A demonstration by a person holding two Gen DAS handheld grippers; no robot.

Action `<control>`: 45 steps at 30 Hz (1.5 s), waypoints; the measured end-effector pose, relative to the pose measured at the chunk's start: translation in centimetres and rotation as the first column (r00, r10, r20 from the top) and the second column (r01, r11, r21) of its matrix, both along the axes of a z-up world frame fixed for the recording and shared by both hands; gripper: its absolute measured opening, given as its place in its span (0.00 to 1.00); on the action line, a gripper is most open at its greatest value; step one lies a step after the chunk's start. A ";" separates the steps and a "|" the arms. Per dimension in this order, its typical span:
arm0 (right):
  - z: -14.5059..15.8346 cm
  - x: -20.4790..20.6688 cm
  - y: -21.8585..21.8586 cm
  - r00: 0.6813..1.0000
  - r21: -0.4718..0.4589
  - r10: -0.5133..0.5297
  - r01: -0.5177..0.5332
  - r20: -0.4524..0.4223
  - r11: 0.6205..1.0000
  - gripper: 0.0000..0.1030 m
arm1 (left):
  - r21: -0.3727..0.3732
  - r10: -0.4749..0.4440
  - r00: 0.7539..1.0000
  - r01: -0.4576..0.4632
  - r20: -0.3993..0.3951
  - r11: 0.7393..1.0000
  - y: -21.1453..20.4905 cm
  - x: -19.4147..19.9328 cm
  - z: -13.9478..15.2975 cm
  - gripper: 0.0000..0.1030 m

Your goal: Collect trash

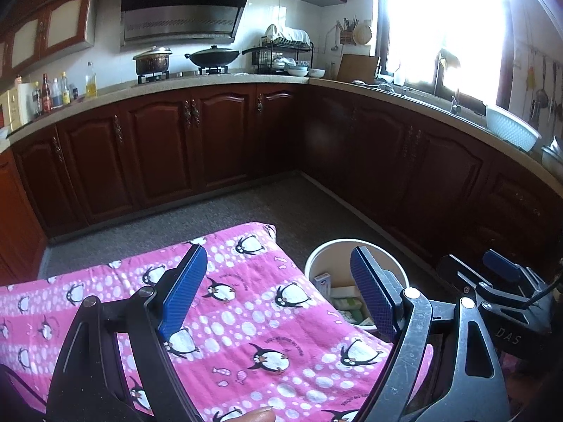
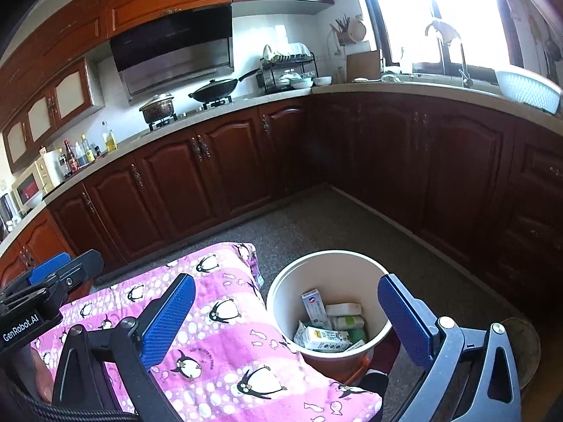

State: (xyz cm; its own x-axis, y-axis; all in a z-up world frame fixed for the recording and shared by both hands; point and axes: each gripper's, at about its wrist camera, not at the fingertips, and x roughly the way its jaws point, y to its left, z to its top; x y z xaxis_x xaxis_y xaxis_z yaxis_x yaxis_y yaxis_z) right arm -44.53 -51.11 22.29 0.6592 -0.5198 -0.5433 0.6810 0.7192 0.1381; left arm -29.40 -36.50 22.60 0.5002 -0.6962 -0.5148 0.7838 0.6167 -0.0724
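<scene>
A round cream bucket (image 2: 281, 288) stands on the floor beside a table covered with a pink penguin cloth (image 2: 225, 344). It holds several small boxes and packets of trash (image 2: 325, 327). The bucket (image 1: 313, 263) and the cloth (image 1: 253, 316) also show in the left wrist view. My left gripper (image 1: 278, 295) is open and empty above the cloth's right edge. My right gripper (image 2: 286, 320) is open and empty, spanning the cloth edge and the bucket. The right gripper also shows at the right of the left wrist view (image 1: 492, 274).
Dark wooden cabinets (image 2: 218, 168) run along the back and right under a pale counter. The counter carries a pot (image 2: 158, 107), a wok (image 2: 218, 91), a dish rack (image 2: 288, 70), bottles (image 2: 81, 154) and a white basket (image 2: 527, 91). Grey floor (image 2: 316, 225) lies between.
</scene>
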 end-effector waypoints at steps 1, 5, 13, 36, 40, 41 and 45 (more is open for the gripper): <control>0.1 0.1 0.1 1.000 -0.005 0.002 -0.002 -0.005 1.000 1.00 | 0.000 0.001 1.000 -0.001 0.003 1.000 0.1 0.0 0.0 0.81; 0.2 0.3 0.4 1.000 -0.018 0.000 0.000 -0.010 1.000 1.00 | -0.001 0.007 1.000 -0.007 0.006 1.000 0.1 0.1 -0.1 0.81; 0.4 0.2 0.5 1.000 -0.014 -0.006 0.006 0.002 1.000 1.00 | -0.006 0.016 1.000 -0.016 0.014 1.000 0.2 0.0 0.0 0.81; 0.6 0.8 0.4 1.000 -0.020 0.009 -0.010 -0.022 1.000 1.00 | -0.009 0.023 1.000 -0.023 0.019 1.000 0.2 -0.2 0.0 0.81; 0.5 0.8 0.4 1.000 -0.019 0.011 -0.012 -0.025 1.000 1.00 | -0.009 0.024 0.999 -0.023 0.022 1.000 0.1 -0.2 0.0 0.81; 0.5 0.9 0.4 1.000 -0.019 0.012 -0.013 -0.026 1.000 1.00 | -0.009 0.025 0.999 -0.025 0.022 1.000 0.1 -0.2 0.0 0.81; 0.4 1.0 0.4 0.999 -0.020 0.017 -0.018 -0.028 1.000 1.00 | -0.011 0.023 1.000 -0.023 0.019 1.000 0.2 -0.1 0.0 0.81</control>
